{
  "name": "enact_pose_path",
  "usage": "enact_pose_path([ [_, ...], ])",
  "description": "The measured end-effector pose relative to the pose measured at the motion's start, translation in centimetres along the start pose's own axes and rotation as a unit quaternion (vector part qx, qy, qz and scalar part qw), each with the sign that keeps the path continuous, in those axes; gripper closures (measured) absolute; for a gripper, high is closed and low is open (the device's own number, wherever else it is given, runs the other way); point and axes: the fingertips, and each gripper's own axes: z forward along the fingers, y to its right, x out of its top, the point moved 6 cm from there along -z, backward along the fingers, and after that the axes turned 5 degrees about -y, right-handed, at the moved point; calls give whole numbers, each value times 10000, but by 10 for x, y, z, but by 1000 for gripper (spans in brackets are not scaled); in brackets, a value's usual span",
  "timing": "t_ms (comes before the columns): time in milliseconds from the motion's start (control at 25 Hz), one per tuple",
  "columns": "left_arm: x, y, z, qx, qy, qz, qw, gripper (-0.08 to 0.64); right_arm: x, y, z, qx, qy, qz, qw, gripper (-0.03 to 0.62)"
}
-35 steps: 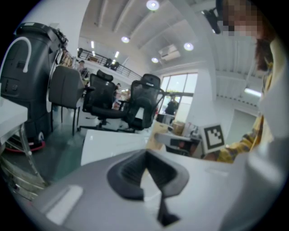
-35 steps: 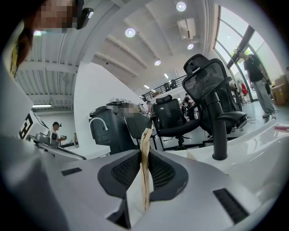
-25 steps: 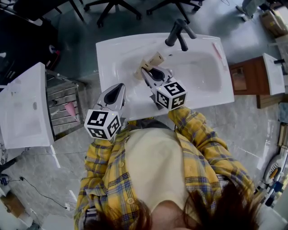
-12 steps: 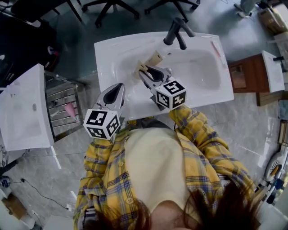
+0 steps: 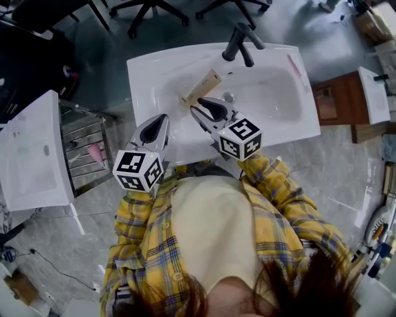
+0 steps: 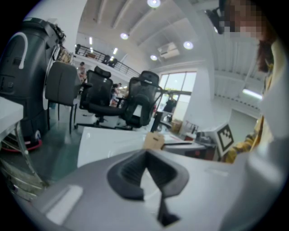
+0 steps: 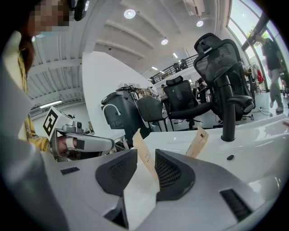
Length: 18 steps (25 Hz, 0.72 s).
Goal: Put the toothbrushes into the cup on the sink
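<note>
The kraft-paper toothbrush packet [image 7: 140, 143] stands between the pads of the right gripper [image 7: 145, 153], which are clamped on it, above the left part of the sink [image 5: 148, 74]. A second tan flap [image 7: 197, 141] farther on, toward the faucet [image 5: 241, 43] at 12 o'clock, may be the same packet's far end. A pink toothbrush [image 5: 299, 67] lies on the rim at 2 o'clock, with the open basin between. The left gripper [image 6: 145, 155], jaws together with nothing in them, hangs over the front edge at 7 o'clock.

Office-like workshop hall: swivel chairs [image 6: 141, 99], a freestanding sink [image 5: 151, 71], high ceiling lights [image 7: 129, 13].
</note>
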Motion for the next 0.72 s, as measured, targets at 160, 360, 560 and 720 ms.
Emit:
enact_pose_path([
  [160,1,1,0,-27,10,3,10000,554,4,-4,-9,-34,58,7,10000,503],
  [360,1,2,1,-65,8,-1,10000,554,6,-4,-19,-150,38,68,9999,503],
  [560,1,3,1,-82,20,-14,10000,554,4,-3,-28,-359,-24,200,9992,532],
  [720,1,3,1,-62,37,-56,10000,554,2,-1,-34,-542,-11,318,9980,554],
])
